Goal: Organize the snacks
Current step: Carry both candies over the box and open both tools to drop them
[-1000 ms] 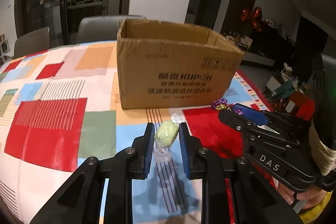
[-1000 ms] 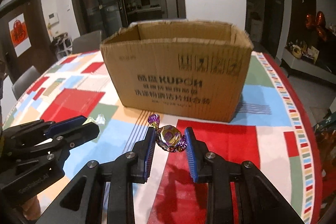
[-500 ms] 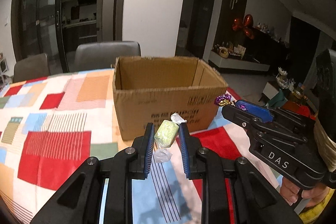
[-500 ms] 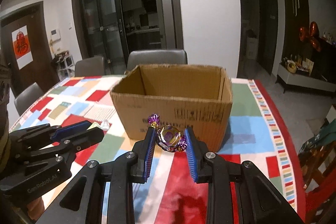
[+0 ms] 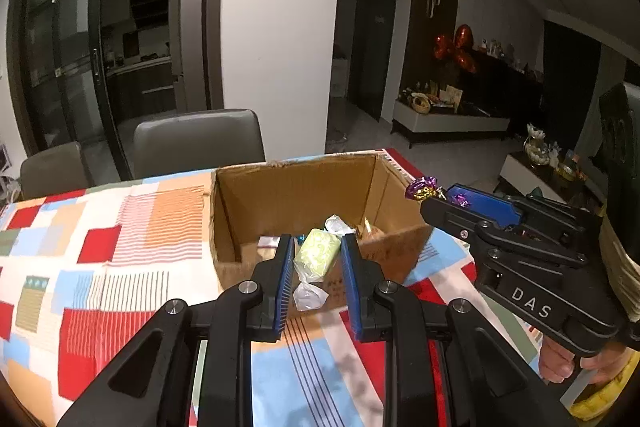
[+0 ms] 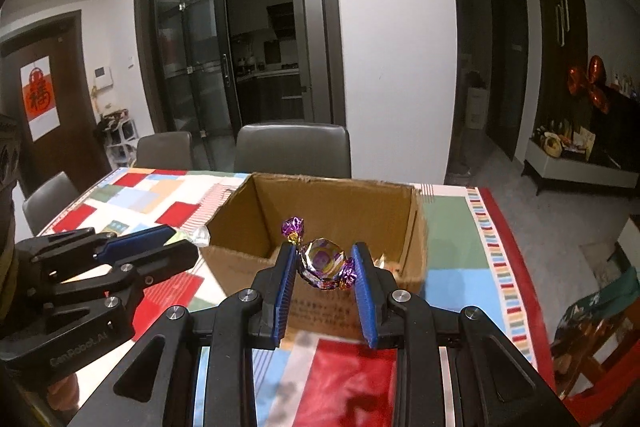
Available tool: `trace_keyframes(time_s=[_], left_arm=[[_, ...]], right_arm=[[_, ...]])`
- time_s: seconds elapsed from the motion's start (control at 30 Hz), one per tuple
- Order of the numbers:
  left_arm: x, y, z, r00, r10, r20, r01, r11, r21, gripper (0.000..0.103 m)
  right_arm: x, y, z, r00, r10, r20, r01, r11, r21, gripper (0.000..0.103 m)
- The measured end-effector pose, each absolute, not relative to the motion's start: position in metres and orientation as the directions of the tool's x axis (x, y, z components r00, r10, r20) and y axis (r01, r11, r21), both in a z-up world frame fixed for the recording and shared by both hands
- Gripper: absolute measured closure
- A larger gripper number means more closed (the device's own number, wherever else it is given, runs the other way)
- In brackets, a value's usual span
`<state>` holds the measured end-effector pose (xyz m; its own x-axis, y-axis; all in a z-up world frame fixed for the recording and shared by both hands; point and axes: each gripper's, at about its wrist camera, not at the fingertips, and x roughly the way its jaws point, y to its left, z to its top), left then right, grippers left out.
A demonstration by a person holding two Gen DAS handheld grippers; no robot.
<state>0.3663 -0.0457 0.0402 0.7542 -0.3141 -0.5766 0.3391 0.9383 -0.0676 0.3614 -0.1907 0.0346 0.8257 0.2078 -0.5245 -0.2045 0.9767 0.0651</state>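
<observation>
A: Left gripper clamped on a pale green sweet in a clear twisted wrapper; right gripper pinching a round purple-and-gold foil-wrapped candy. Both held in the air, short of the open brown cardboard box on the patchwork-coloured tablecloth.

B: Anything in the box?

A: A few wrapped snacks on the floor of it, too small to name.

B: Risks from here?

A: Letting go too soon, probably: sweets hitting the near wall and rolling across the cloth. Also two grippers side by side over one opening, so a knock between them possible. Foil candy gripped on a rounded body, likely to squirt out under any twist.
</observation>
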Motion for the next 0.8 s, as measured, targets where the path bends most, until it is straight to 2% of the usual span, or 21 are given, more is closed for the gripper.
trace_keyframes(time_s=[0.4, 0.8], left_arm=[[0.429, -0.056, 0.054, 0.695, -0.316, -0.646, 0.338, 0.936, -0.094, 0.079], [0.477, -0.062, 0.049, 0.607, -0.209, -0.766, 0.26, 0.964, -0.057, 0.077]], right_arm=[[0.423, -0.205, 0.045, 0.743, 0.21, -0.636, -0.176, 0.977, 0.117, 0.073], [0.475, -0.21, 0.037, 0.585, 0.162, -0.795, -0.121, 0.986, 0.112, 0.073]])
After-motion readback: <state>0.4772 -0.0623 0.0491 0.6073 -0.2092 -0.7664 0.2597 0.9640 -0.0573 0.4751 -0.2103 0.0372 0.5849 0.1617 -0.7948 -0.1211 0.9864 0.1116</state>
